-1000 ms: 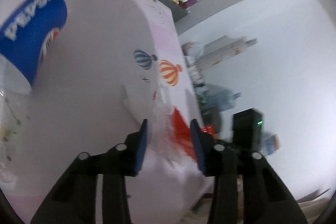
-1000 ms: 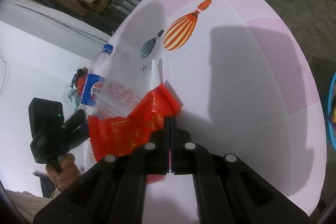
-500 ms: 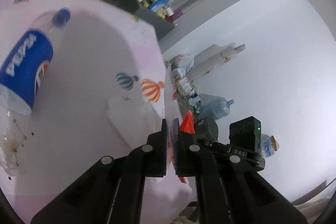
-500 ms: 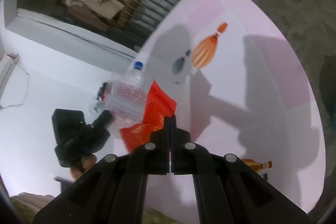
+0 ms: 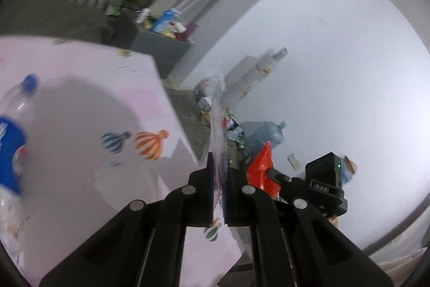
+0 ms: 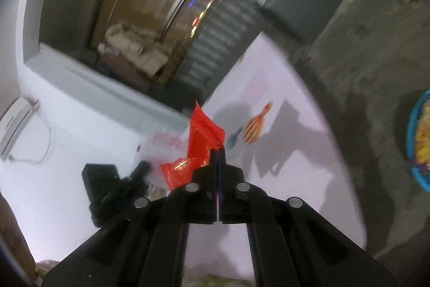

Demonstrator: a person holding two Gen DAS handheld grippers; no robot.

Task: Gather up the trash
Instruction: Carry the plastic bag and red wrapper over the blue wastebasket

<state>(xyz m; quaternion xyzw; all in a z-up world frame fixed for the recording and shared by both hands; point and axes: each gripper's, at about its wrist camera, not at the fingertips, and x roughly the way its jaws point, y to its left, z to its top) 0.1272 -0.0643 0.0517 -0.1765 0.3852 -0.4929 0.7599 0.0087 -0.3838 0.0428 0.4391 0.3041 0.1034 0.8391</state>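
Note:
My left gripper (image 5: 219, 166) is shut on a clear plastic wrapper (image 5: 217, 123), which stands edge-on above the fingers, lifted off the pink table (image 5: 80, 104). My right gripper (image 6: 217, 152) is shut on a crumpled red wrapper (image 6: 200, 141) and holds it up in the air. Each wrist view shows the other gripper: the red wrapper (image 5: 262, 168) sits just right of my left fingers, and the clear wrapper (image 6: 164, 147) hangs left of the red one. A Pepsi bottle (image 5: 12, 147) with a blue cap lies on the table at far left.
A blue basin (image 6: 415, 149) holding colourful items stands on the floor to the right of the table (image 6: 290, 179). A grey cabinet (image 5: 158, 47) with clutter on top is behind the table. A water jug (image 5: 266, 135) and loose bags lie along the white wall.
The left jaws closed on the clear wrapper, which they stood open around before. Both grippers then rose away from the table, each carrying its wrapper.

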